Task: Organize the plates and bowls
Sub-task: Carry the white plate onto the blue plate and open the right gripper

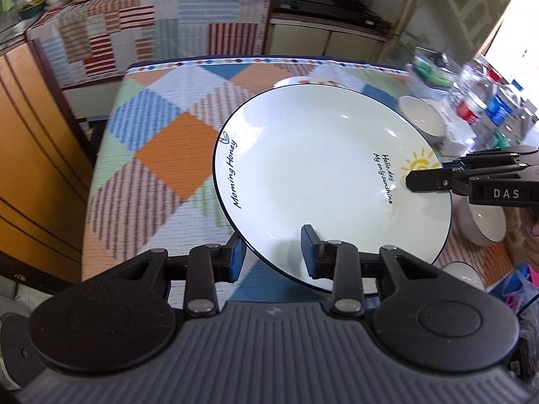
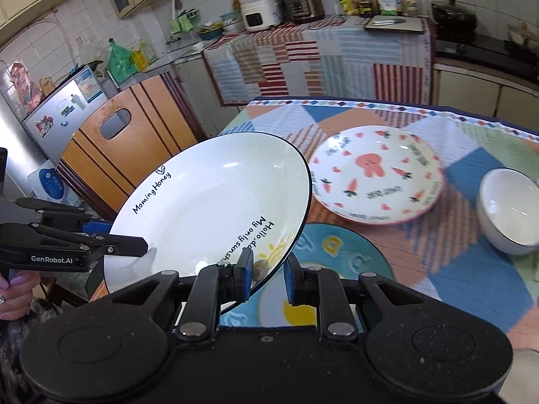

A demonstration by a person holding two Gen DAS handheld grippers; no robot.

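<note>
A white plate with a dark rim and the words "Morning Honey" is held tilted above the table between both grippers; it also shows in the right wrist view. My left gripper is shut on its near rim. My right gripper is shut on the opposite rim by the sun drawing, and shows in the left wrist view. A carrot-and-rabbit plate and a white bowl sit on the table. A blue plate lies under the held plate.
The table wears a patchwork cloth. Bowls and bottles crowd its right side. A counter with cookers stands behind, and a wooden cabinet to the left.
</note>
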